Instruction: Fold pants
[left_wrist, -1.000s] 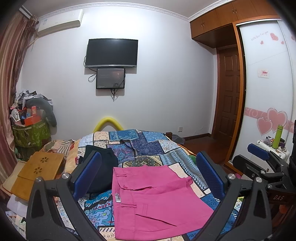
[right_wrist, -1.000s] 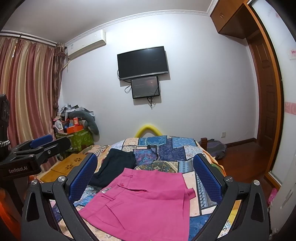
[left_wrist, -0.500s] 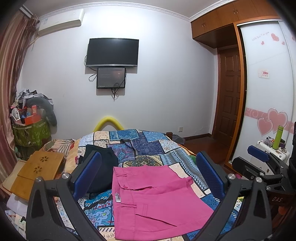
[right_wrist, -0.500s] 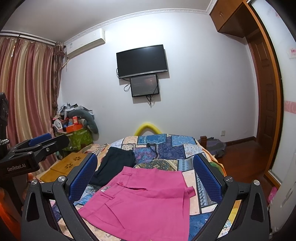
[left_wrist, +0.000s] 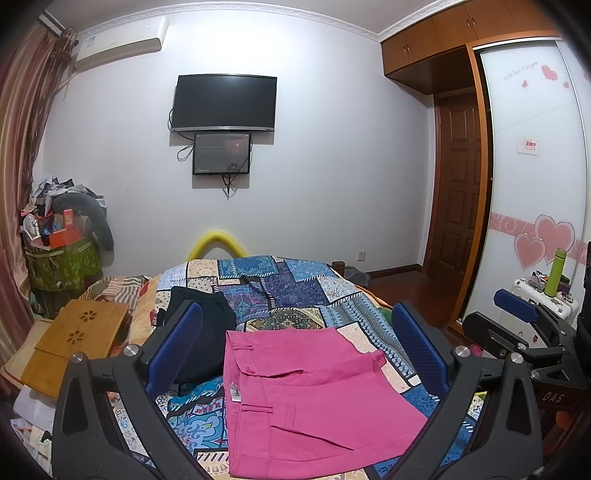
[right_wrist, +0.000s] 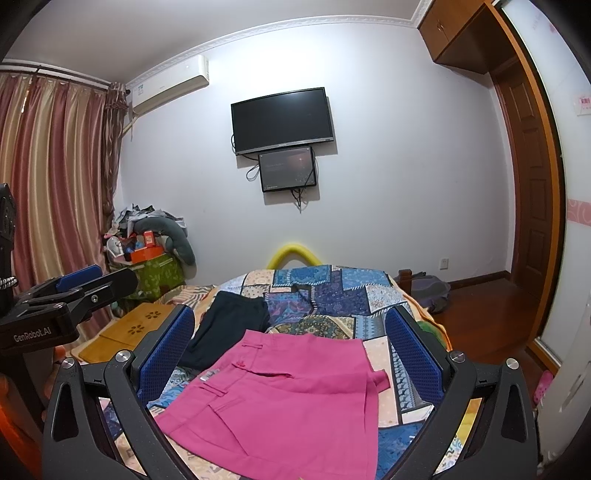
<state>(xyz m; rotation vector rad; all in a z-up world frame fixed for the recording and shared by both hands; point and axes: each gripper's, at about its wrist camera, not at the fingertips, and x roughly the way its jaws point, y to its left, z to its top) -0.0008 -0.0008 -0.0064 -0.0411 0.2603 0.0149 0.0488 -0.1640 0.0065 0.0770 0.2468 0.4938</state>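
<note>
Pink pants (left_wrist: 306, 398) lie folded into a flat block on the patchwork bedspread (left_wrist: 295, 291), waistband toward the far left. They also show in the right wrist view (right_wrist: 284, 398). My left gripper (left_wrist: 295, 347) is open and empty, held above the near end of the bed, clear of the cloth. My right gripper (right_wrist: 291, 350) is open and empty too, at about the same height. The right gripper shows at the right edge of the left wrist view (left_wrist: 524, 332), and the left gripper at the left edge of the right wrist view (right_wrist: 66, 295).
A dark folded garment (left_wrist: 199, 332) lies on the bed left of the pink pants. A wooden lap tray (left_wrist: 74, 339) sits at the bed's left side. A cluttered green bin (left_wrist: 59, 258), curtains, a wall TV (left_wrist: 225, 103), a wardrobe and a door (left_wrist: 458, 184) surround the bed.
Both grippers stay open and nearly still. The views shift very slightly; the pants have not moved.
</note>
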